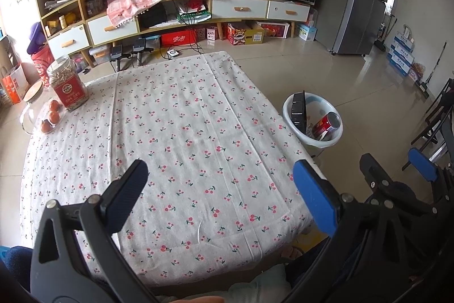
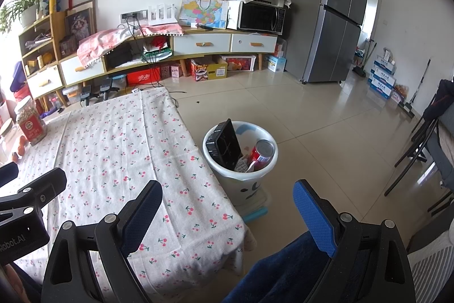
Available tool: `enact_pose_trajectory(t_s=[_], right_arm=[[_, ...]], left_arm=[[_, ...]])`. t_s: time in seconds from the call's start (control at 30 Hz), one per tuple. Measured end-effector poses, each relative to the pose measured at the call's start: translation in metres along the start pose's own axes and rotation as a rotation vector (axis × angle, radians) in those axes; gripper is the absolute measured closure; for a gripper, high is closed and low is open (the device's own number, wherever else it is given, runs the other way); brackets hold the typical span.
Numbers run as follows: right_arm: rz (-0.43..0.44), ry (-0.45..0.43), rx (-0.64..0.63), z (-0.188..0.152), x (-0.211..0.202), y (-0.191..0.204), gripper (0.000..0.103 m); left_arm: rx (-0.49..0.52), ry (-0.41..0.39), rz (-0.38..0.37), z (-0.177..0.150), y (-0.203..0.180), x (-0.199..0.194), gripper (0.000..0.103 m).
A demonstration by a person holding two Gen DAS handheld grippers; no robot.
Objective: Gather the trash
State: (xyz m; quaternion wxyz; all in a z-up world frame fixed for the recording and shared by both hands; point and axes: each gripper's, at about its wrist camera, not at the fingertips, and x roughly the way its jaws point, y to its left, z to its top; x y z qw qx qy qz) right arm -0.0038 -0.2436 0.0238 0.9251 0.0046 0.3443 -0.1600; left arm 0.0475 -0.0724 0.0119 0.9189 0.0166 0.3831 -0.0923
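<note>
both tools (image 1: 221,183) (image 2: 227,206) apart, empty; red can (image 2: 261,154) tilted, top up-right in bin (image 2: 241,175).

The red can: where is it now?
In the white bin on the floor right of the table, the red can leans beside a black tray.

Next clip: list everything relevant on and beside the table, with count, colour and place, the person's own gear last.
Table: one, white cherry-print cloth, centre.
Bin: one, white, on the floor off the table's right side.
Can: one, red, inside the bin.
Tray: one, black, upright in the bin.
Jar: one, clear with red label, table's far left corner.
Fruits: three, orange, beside the jar.
Left claw: one, open, empty.
Right claw: one, open, empty.
</note>
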Motion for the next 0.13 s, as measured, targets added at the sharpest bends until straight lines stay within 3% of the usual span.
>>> enact_pose_trajectory(t_s=[0.13], right_arm=[[0.000, 0.001, -0.001, -0.0002, 0.0003, -0.0002, 0.008]], left_arm=[[0.006, -0.003, 0.000, -0.0002, -0.0026, -0.0012, 0.001]])
